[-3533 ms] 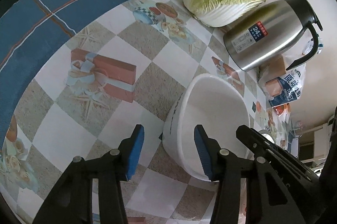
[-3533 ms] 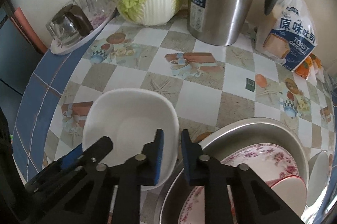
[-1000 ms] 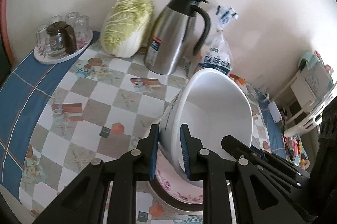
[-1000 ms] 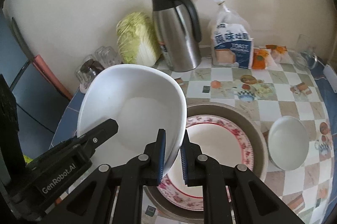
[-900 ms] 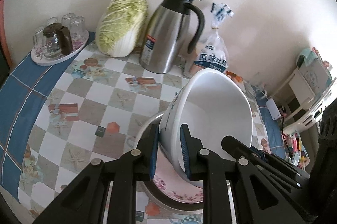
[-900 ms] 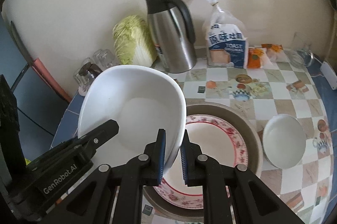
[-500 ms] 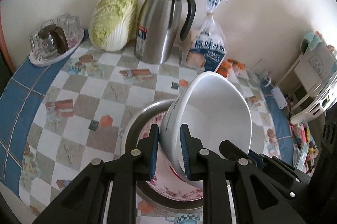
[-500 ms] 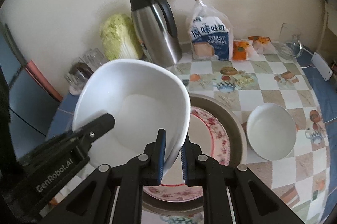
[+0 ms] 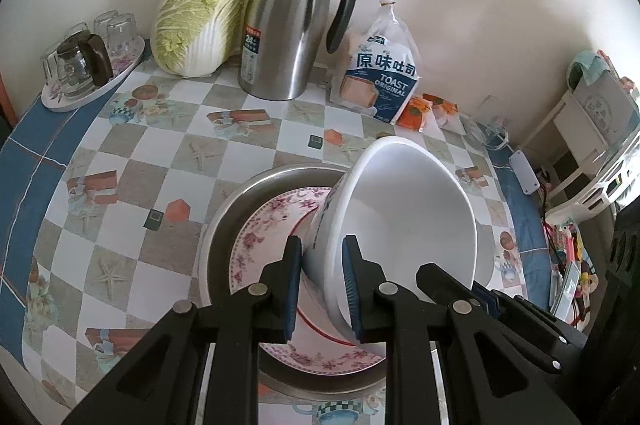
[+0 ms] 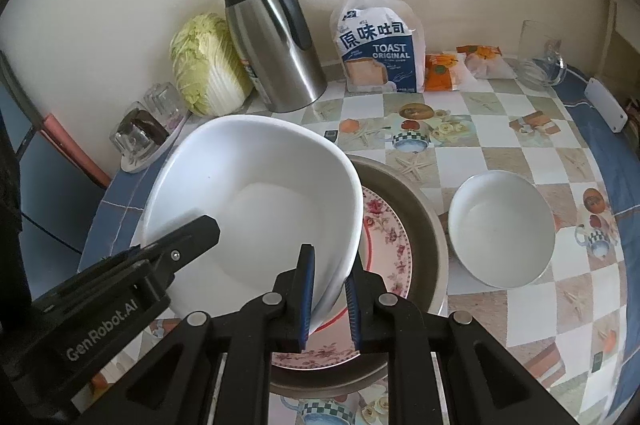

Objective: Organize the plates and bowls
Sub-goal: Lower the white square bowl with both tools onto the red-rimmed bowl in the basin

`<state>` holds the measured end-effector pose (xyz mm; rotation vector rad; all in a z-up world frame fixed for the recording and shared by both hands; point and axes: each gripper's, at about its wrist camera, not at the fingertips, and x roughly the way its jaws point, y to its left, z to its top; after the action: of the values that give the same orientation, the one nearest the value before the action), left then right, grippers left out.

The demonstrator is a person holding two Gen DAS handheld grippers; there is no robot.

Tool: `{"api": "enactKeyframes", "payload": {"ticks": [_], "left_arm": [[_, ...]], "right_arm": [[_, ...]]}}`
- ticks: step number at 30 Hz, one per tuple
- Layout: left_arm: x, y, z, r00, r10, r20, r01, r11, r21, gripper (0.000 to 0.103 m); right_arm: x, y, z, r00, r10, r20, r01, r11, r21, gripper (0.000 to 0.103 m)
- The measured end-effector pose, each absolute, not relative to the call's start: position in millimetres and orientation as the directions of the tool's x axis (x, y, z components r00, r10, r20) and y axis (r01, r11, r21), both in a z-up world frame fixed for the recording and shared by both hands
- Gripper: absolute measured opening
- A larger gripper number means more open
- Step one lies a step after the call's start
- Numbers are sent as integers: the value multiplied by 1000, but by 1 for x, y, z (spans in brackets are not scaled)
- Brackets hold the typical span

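While both grippers, left (image 9: pixel 320 285) and right (image 10: pixel 329 291), pinch opposite rims of the big white bowl (image 10: pixel 256 201), it hangs tilted over the flowered plate (image 9: pixel 256 245) in the metal basin (image 9: pixel 224 217). Next it likely needs lowering level onto that plate before release.

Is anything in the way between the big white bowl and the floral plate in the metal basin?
Nothing visible. The big white bowl, clamped at opposite rims by the left hand-held gripper and right hand-held gripper, is over the floral plate, whose visible surface is bare; the small bowl sits outside the metal basin.
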<state>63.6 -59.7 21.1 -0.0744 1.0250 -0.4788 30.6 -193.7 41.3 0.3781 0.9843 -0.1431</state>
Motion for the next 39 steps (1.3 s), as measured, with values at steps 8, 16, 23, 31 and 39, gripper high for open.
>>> {"api": "enactKeyframes", "payload": {"ticks": [8, 16, 23, 31, 39], "left_arm": [[63, -65, 17, 414, -405, -815, 357, 896, -264, 21], [67, -66, 9, 394, -394, -831, 348, 900, -262, 21], [66, -73, 2, 394, -354, -848, 351, 911, -217, 21], [67, -72, -3, 390, -342, -855, 342, 916, -210, 21], [70, -70, -6, 379, -345, -859, 342, 915, -216, 21]], "right_arm": [[26, -202, 37, 539, 76, -839, 316, 905, 284, 17], [24, -205, 32, 535, 109, -838, 315, 895, 317, 17], [25, -207, 31, 533, 112, -839, 317, 892, 321, 17], [28, -208, 30, 538, 120, -834, 312, 891, 329, 17], [31, -205, 28, 533, 114, -838, 312, 894, 321, 17]]}}
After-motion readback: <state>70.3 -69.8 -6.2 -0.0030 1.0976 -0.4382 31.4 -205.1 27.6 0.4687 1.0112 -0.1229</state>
